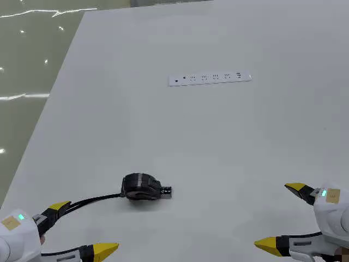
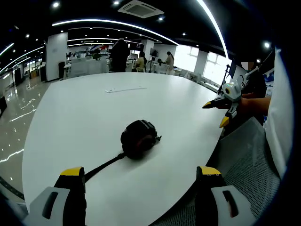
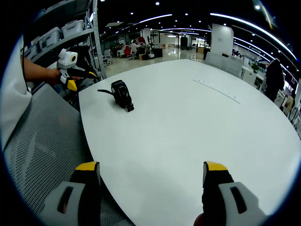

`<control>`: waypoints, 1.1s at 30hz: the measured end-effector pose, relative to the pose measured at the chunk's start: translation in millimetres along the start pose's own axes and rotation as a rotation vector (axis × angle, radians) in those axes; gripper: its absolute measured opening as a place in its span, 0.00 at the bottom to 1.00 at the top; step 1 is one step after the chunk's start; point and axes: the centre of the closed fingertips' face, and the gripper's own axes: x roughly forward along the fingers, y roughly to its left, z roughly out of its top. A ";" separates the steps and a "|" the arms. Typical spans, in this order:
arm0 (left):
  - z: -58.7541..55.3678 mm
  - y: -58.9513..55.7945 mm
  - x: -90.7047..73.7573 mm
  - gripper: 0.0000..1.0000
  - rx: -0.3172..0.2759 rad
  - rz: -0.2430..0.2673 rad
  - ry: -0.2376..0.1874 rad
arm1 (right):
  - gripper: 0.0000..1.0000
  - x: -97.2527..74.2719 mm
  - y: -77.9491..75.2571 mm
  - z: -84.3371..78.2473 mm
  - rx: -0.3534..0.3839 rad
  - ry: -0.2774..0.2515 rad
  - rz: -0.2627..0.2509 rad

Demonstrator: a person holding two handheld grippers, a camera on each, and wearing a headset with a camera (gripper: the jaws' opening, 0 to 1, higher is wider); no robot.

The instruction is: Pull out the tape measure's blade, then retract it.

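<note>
White worktop (image 1: 229,158); power strip (image 1: 210,78) far back, clear of the work. Empty left tool (image 1: 90,226) spread wide, the nearer; right tool (image 1: 274,215) equally wide, empty, well apart. Black tape measure (image 1: 142,186) near front edge, long axis crosswise, blade tip (image 1: 167,190) toward right tool, strap (image 1: 95,200) trailing toward left tool. No obstruction between.

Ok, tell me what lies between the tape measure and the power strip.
Nothing: bare white table separates the tape measure from the power strip in the head view.

Open table (image 1: 229,153) around tape measure (image 1: 143,187), power strip (image 1: 210,78) distant
</note>
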 end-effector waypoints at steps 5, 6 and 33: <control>0.0 -0.5 0.6 0.95 0.001 -0.001 0.002 | 0.91 0.4 0.3 0.1 0.000 0.001 -0.001; -0.3 -0.5 0.7 0.95 0.003 0.000 0.003 | 0.91 0.5 0.4 0.0 -0.001 0.002 -0.001; 3.7 3.2 7.8 0.92 0.040 -0.031 0.033 | 0.91 10.6 6.3 6.8 -0.015 -0.013 0.044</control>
